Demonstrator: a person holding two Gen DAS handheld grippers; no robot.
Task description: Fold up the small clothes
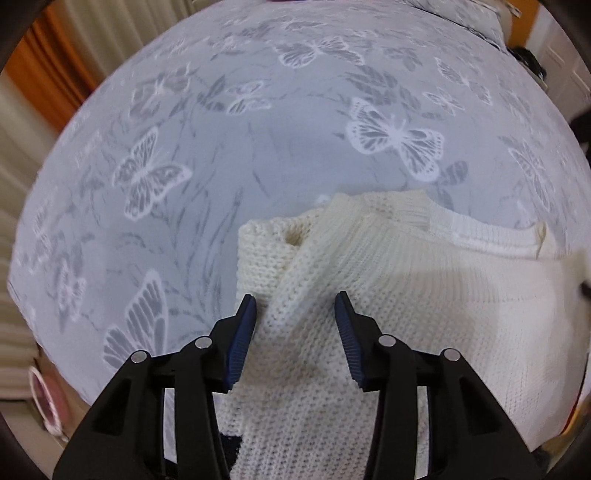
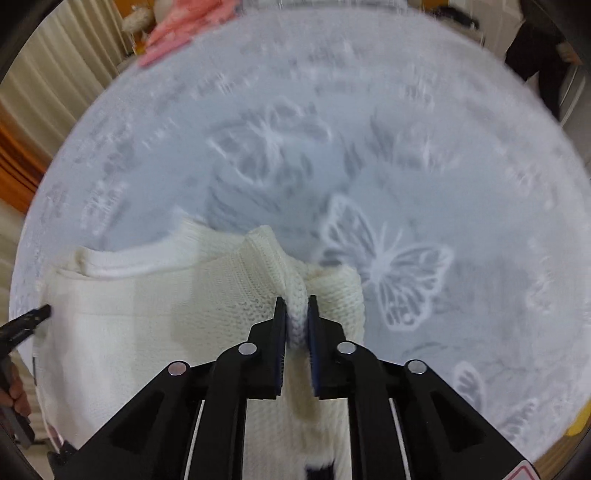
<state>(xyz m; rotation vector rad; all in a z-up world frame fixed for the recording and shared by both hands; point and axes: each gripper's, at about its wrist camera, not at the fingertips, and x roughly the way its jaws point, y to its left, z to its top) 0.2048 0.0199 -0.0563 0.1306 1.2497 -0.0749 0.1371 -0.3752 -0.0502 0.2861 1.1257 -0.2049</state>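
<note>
Right wrist view: blurred bedspread (image 2: 424,122) beyond sweater (image 2: 147,306).

Bed (image 1: 295,155) is covered by a pale grey sheet (image 2: 461,184) printed with white and grey butterflies. One item is laid directly on it: a cream knit sweater (image 1: 424,295), at the near edge. Its ribbed collar is turned to the far side. Sleeve folds are bunched at both shoulders. In the right wrist view, something pink (image 2: 177,33) is seen at the far left edge of the bed; whether it is resting on the sheet cannot be told.
</note>
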